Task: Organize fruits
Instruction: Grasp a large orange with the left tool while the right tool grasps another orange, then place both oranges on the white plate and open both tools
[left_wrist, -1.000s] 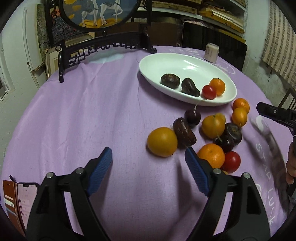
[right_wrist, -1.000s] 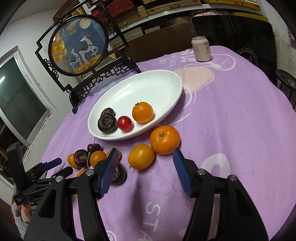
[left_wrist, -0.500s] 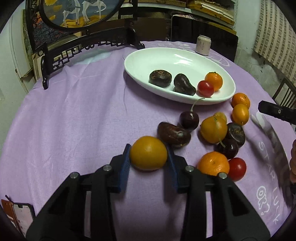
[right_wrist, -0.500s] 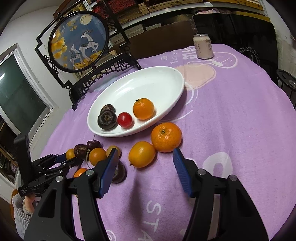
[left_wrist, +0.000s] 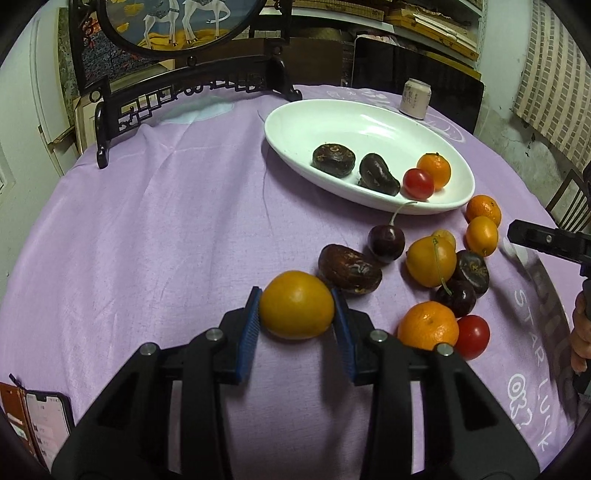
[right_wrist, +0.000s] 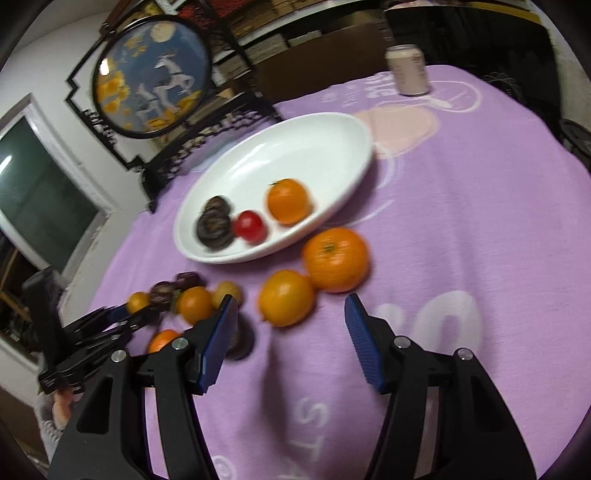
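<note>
left gripper (left_wrist: 297, 325) pinches orange fruit (left_wrist: 296, 305) on the purple cloth (left_wrist: 166, 221), presumably bound for white dish (left_wrist: 291, 122) | right gripper (right_wrist: 288, 334) spread wide (blurred view), nearest loose orange (right_wrist: 286, 297), probably next

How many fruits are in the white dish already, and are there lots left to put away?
Done: four fruits lie in the white dish: two dark ones, a red one and a small orange. In hand: the left gripper is shut on a big orange fruit. The right gripper is open with nothing in it. Left: roughly ten fruits lie on the purple cloth, including a stemmed cherry.
</note>
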